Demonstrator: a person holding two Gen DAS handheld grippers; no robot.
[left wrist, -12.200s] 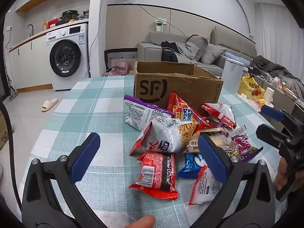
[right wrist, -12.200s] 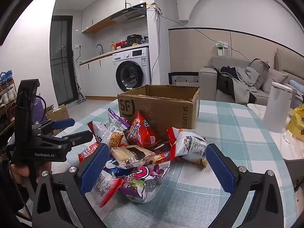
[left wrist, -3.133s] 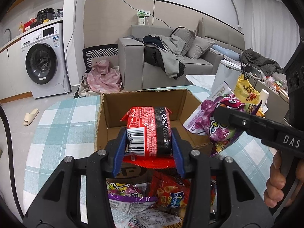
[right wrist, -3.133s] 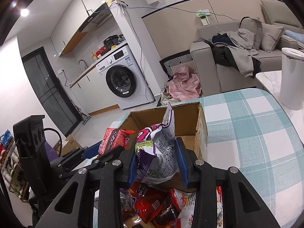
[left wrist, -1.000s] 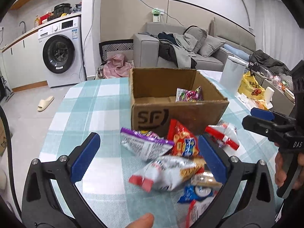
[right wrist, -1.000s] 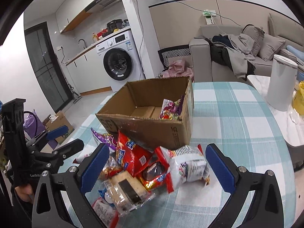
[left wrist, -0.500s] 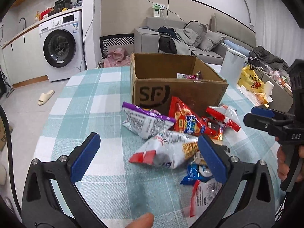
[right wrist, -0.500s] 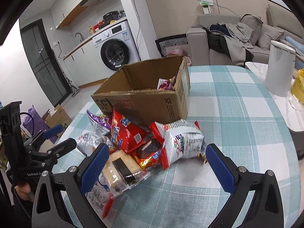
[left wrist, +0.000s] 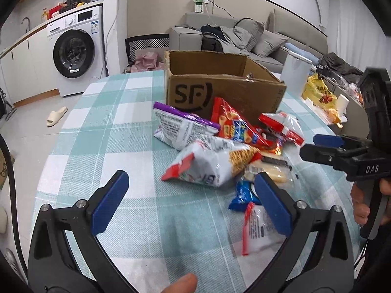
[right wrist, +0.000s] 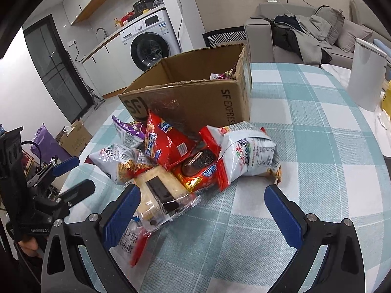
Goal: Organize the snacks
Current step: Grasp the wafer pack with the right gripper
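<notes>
Left wrist view: the left gripper point(left wrist: 191, 201) hangs low over the teal-and-white checked tablecloth point(left wrist: 105, 131), its 2 blue-padded jaws spread wide and empty. Bare cloth fills the lower left of the frame as far as the table's rounded edge, with grey floor and a beige slipper point(left wrist: 56, 116) beyond. The snacks lie heaped at centre right, just in front of the brown cardboard SF box point(left wrist: 220, 90), which stands open-topped at upper centre. Nearest the jaws is a white noodle-snack bag with red ends point(left wrist: 210, 162), its long axis running left to right. Behind it a purple-topped white bag point(left wrist: 182, 130) and a red puffed-snack bag point(left wrist: 234, 127) lean toward the box wall. A small blue packet point(left wrist: 243, 195) and a clear red-edged packet point(left wrist: 259, 227) sit beside the right finger.

In the right wrist view, the right gripper point(right wrist: 200, 211) is likewise wide open and holds nothing. A clear-wrapped cream-and-dark biscuit pack point(right wrist: 163, 195) lies diagonally by its left finger. Open checked cloth spreads across the right half of the frame up to a white cylindrical bin point(right wrist: 365, 73). A white washing machine point(right wrist: 149, 42) and a grey sofa point(right wrist: 315, 29) stand behind.
</notes>
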